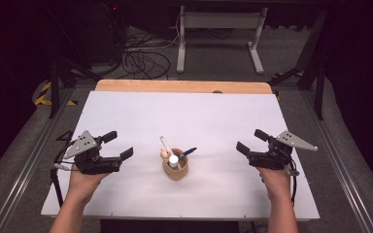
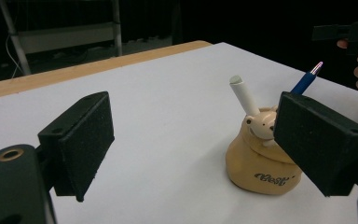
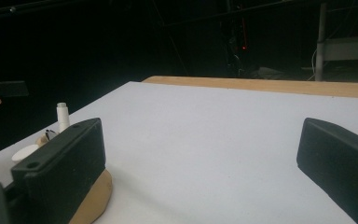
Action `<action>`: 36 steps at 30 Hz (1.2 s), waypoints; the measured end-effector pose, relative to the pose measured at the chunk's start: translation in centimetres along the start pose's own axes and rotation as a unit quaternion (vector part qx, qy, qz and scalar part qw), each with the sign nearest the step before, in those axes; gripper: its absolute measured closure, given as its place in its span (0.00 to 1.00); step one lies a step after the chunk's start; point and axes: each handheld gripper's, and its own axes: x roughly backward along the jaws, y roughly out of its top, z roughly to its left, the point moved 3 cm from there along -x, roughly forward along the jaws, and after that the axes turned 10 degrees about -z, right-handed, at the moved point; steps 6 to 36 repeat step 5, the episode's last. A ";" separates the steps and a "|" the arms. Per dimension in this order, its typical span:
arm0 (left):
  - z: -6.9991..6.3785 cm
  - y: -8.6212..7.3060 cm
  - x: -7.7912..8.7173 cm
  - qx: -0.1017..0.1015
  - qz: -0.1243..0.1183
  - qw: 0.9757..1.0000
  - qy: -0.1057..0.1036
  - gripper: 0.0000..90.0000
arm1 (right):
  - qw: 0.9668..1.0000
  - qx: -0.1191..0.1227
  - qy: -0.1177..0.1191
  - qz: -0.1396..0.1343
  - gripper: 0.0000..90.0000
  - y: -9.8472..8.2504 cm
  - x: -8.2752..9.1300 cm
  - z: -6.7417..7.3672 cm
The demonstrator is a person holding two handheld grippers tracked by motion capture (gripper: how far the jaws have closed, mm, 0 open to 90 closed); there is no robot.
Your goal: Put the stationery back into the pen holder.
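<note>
Holder (image 1: 175, 168) is stood at the table's (image 1: 126, 194) centre, with a white marker (image 1: 165, 143) leaning toward 11 o'clock and a blue pen (image 1: 188, 152) toward 2. Both tools, left (image 1: 121, 145) and right (image 1: 248, 141), are held released, well apart. One stem should be pinched high while the holder is steadied.

Tan holder (image 3: 91, 200) largely hidden behind the right gripper's (image 3: 200, 154) near jaw and cut by the bottom edge; its lettering (image 2: 274, 178) too blurred to read.
</note>
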 end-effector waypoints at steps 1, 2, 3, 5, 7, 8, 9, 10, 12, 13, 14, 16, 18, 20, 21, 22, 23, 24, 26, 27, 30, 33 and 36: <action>0.0 0.0 0.0 0.001 0.000 1.000 0.000 0.15 | 1.000 0.000 -0.001 0.000 0.02 0.0 0.0 0.0; 0.0 0.0 0.0 0.002 0.000 1.000 0.000 0.15 | 1.000 0.001 -0.002 0.001 0.02 0.0 0.0 -0.1; 0.1 0.0 0.0 0.002 0.001 1.000 0.000 0.15 | 1.000 0.002 -0.003 0.001 0.02 0.0 0.0 -0.1; 0.2 -0.1 0.0 0.002 0.002 1.000 0.001 0.15 | 1.000 0.001 -0.005 -0.001 0.02 0.0 0.0 -0.1; 0.2 -0.1 0.0 0.002 0.002 1.000 0.001 0.15 | 1.000 0.001 -0.005 -0.001 0.02 0.0 0.0 -0.1; 0.2 -0.1 0.0 0.002 0.002 1.000 0.001 0.15 | 1.000 0.001 -0.005 -0.001 0.02 0.0 0.0 -0.1; 0.2 -0.1 0.0 0.002 0.002 1.000 0.001 0.15 | 1.000 0.001 -0.005 -0.001 0.02 0.0 0.0 -0.1; 0.2 -0.1 0.0 0.002 0.002 1.000 0.001 0.15 | 1.000 0.001 -0.005 -0.001 0.02 0.0 0.0 -0.1; 0.2 -0.1 0.0 0.002 0.002 1.000 0.001 0.15 | 1.000 0.001 -0.005 -0.001 0.02 0.0 0.0 -0.1; 0.2 -0.1 0.0 0.002 0.002 1.000 0.001 0.15 | 1.000 0.001 -0.005 -0.001 0.02 0.0 0.0 -0.1; 0.2 -0.1 0.0 0.002 0.002 1.000 0.001 0.15 | 1.000 0.001 -0.005 -0.001 0.02 0.0 0.0 -0.1; 0.2 -0.1 0.0 0.002 0.002 1.000 0.001 0.15 | 1.000 0.001 -0.005 -0.001 0.02 0.0 0.0 -0.1; 0.2 -0.1 0.0 0.002 0.002 1.000 0.001 0.15 | 1.000 0.001 -0.005 -0.001 0.02 0.0 0.0 -0.1; 0.2 -0.1 0.0 0.002 0.002 1.000 0.001 0.15 | 1.000 0.001 -0.005 -0.001 0.02 0.0 0.0 -0.1; 0.2 -0.1 0.0 0.002 0.002 1.000 0.001 0.15 | 1.000 0.001 -0.005 -0.001 0.02 0.0 0.0 -0.1; 0.2 -0.1 0.0 0.002 0.002 1.000 0.001 0.15 | 1.000 0.001 -0.005 -0.001 0.02 0.0 0.0 -0.1; 0.2 -0.1 0.0 0.002 0.002 1.000 0.001 0.15 | 1.000 0.001 -0.005 -0.001 0.02 0.0 0.0 -0.1; 0.2 -0.1 0.0 0.002 0.002 1.000 0.001 0.15 | 1.000 0.001 -0.005 -0.001 0.02 0.0 0.0 -0.1; 0.2 -0.1 0.0 0.002 0.002 1.000 0.001 0.15 | 1.000 0.001 -0.005 -0.001 0.02 0.0 0.0 -0.1; 0.2 -0.1 0.0 0.002 0.002 1.000 0.001 0.15 | 1.000 0.001 -0.005 -0.001 0.02 0.0 0.0 -0.1; 0.2 -0.1 0.0 0.002 0.002 1.000 0.001 0.15 | 1.000 0.001 -0.005 -0.001 0.02 0.0 0.0 -0.1; 0.2 -0.1 0.0 0.002 0.002 1.000 0.001 0.15 | 1.000 0.001 -0.005 -0.001 0.02 0.0 0.0 -0.1; 0.2 -0.1 0.0 0.002 0.002 1.000 0.001 0.15 | 1.000 0.001 -0.005 -0.001 0.02 0.0 0.0 -0.1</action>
